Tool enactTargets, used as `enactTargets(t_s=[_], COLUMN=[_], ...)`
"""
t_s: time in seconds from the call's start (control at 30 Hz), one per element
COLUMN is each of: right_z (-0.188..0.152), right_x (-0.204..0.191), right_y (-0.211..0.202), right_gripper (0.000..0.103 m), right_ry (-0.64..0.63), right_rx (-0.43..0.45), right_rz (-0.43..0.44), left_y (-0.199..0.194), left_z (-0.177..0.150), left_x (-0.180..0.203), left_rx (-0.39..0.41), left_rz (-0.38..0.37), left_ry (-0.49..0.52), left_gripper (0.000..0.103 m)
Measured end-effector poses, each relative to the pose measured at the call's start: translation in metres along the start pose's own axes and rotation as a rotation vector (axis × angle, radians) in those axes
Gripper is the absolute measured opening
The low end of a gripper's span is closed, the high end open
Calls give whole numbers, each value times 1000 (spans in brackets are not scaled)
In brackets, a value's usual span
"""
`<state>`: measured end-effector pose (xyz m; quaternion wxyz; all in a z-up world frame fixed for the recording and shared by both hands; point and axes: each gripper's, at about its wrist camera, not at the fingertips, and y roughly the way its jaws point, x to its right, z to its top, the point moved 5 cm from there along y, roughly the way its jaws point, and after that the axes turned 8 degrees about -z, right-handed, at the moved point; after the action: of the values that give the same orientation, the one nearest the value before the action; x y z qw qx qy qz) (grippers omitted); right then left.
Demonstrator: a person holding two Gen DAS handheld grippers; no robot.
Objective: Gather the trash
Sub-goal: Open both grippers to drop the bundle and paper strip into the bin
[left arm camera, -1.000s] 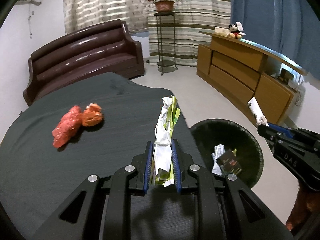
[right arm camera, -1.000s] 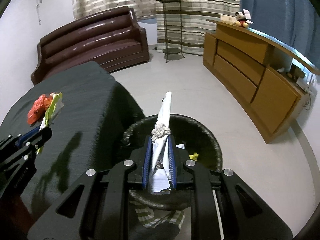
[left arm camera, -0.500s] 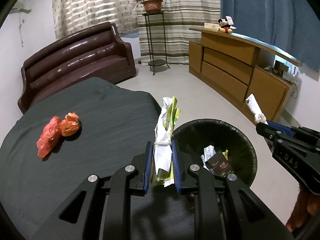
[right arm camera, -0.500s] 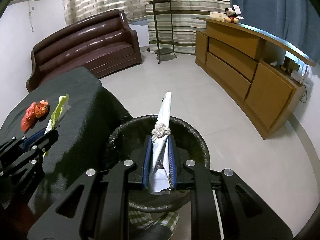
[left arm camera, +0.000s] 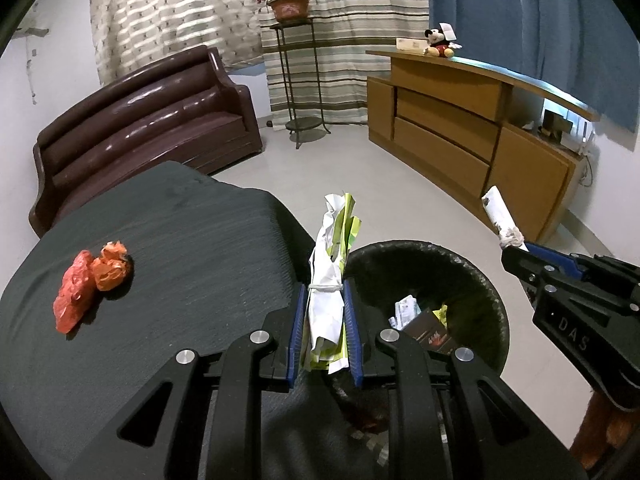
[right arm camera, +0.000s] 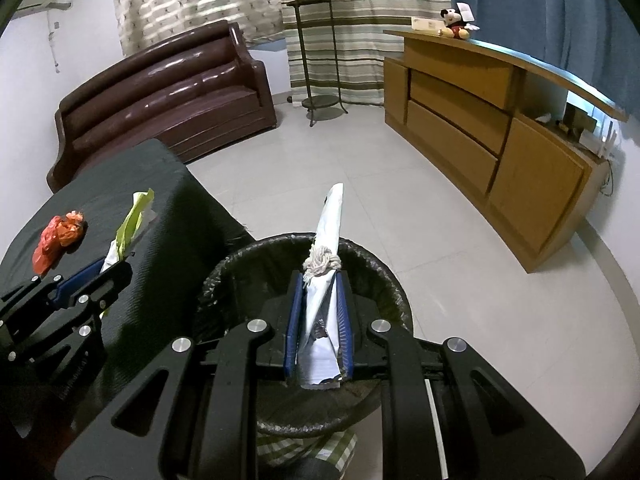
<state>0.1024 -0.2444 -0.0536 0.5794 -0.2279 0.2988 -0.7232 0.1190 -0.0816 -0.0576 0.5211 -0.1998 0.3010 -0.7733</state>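
Brown leather sofa [left arm camera: 148, 128], wooden sideboard [left arm camera: 472, 136], plant stand [left arm camera: 298, 84], striped curtains [left arm camera: 344, 20], pale tiled floor [right arm camera: 440, 216]

1. The left gripper [left arm camera: 325, 300] has a matte black body of angular plastic links with slot-shaped cutouts.
2. Its fingers [left arm camera: 298, 332] are lined with ribbed blue pads.
3. Round silver screw heads sit at the link pivots, four across the front.
4. The right gripper [right arm camera: 318, 304] is built the same: black links, blue ribbed fingers [right arm camera: 292, 320], silver pivot screws.
5. Seen from the left wrist camera, the right gripper's side carries the raised letters "DAS".
6. A reddish-brown sleeve shows below it.
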Motion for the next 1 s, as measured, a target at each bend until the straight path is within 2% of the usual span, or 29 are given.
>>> enactTargets(t_s=[0.27,0.3,0.33,0.4,0.57,0.73,1.0], right_z=[3,3,2,2,0,0,-3], right_x=[4,4,5,5,4,4,5], right_y=[9,10,11,12,14,13,11], right_gripper=[19,24,28,31,34,42,51], right_ry=[18,20,23,26,27,35,37], right_rx=[-9,-13,-13,-10,-15,-12,-7], right_rz=[0,1,0,-4,-8,-18,-27], left_y=[8,9,9,9,10,9,4], left_z=[1,1,3,2,1,2,3], left_x=[-2,-2,-3,-4,-5,-5,-9], left_rx=[-21,-23,-23,-20,-22,-15,4], left_rz=[3,4,7,8,13,16,23], left_ry=[-6,-6,-8,-16,-24,-24,-22], left_gripper=[23,28,38,44,47,53,56])
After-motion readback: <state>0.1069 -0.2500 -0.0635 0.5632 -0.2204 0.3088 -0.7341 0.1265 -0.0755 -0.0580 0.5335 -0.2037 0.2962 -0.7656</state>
